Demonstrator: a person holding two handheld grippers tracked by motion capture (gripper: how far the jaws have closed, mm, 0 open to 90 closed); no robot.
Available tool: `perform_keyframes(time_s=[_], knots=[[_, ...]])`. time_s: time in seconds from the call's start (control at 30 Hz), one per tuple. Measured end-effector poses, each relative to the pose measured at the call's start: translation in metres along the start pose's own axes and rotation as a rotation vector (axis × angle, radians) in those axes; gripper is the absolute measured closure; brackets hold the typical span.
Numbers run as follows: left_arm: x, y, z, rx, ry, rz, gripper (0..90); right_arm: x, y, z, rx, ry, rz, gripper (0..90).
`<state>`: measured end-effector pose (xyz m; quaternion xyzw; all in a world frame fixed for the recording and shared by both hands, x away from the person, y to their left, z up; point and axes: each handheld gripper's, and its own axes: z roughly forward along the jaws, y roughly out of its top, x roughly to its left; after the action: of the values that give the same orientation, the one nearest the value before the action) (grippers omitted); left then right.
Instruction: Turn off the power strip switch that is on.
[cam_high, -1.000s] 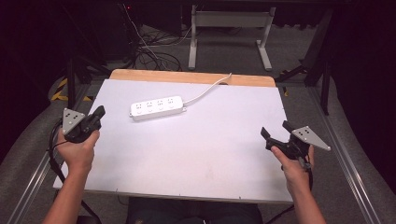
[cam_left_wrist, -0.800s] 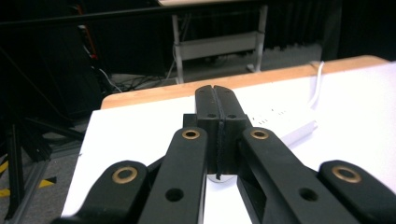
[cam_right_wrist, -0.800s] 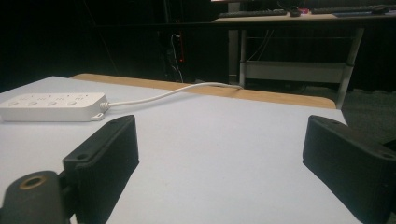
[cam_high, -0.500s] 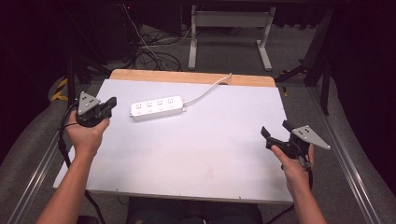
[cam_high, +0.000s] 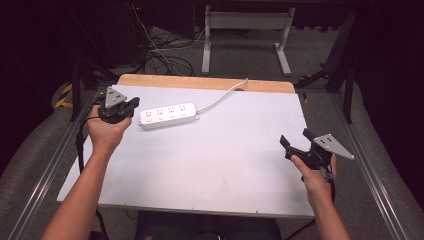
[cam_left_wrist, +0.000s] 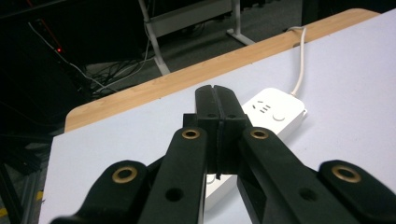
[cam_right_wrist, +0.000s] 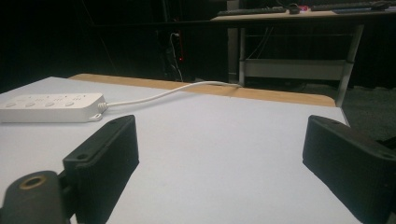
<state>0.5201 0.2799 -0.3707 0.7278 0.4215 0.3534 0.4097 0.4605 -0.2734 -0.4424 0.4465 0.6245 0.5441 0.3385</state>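
Dark room, white-topped bench (cam_high: 210, 165) with wooden far edge. White plastic power strip (cam_high: 168, 115) lying near far left, cord trailing off back. Left claw (cam_high: 131, 106) pressed together just beside its end, probably poised to nudge. Right claw (cam_high: 295, 142) spread wide, empty, well apart, seemingly waiting.
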Motion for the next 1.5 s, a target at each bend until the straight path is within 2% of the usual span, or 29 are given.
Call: perform_keyframes(time_s=[0.3,0.8,1.13,1.3,1.37,1.5], knots=[[-0.008,0.013,0.017,0.043,-0.027,0.033,90.0,0.0,0.0,0.001,0.002,-0.002,0.001,11.4],[-0.04,0.037,0.063,0.123,-0.092,0.104,90.0,-0.001,0.001,0.0,0.003,0.004,0.004,11.4],[-0.07,0.044,0.105,0.248,-0.155,0.163,90.0,-0.001,0.001,0.001,0.007,0.006,0.005,11.4],[-0.075,0.039,0.123,0.304,-0.171,0.164,90.0,-0.002,0.001,0.001,0.006,0.005,0.009,11.4],[-0.076,0.035,0.133,0.344,-0.163,0.171,90.0,-0.002,0.0,0.0,0.007,0.005,0.011,11.4],[-0.078,0.03,0.141,0.366,-0.165,0.165,90.0,-0.002,0.0,0.0,0.006,0.006,0.011,11.4]])
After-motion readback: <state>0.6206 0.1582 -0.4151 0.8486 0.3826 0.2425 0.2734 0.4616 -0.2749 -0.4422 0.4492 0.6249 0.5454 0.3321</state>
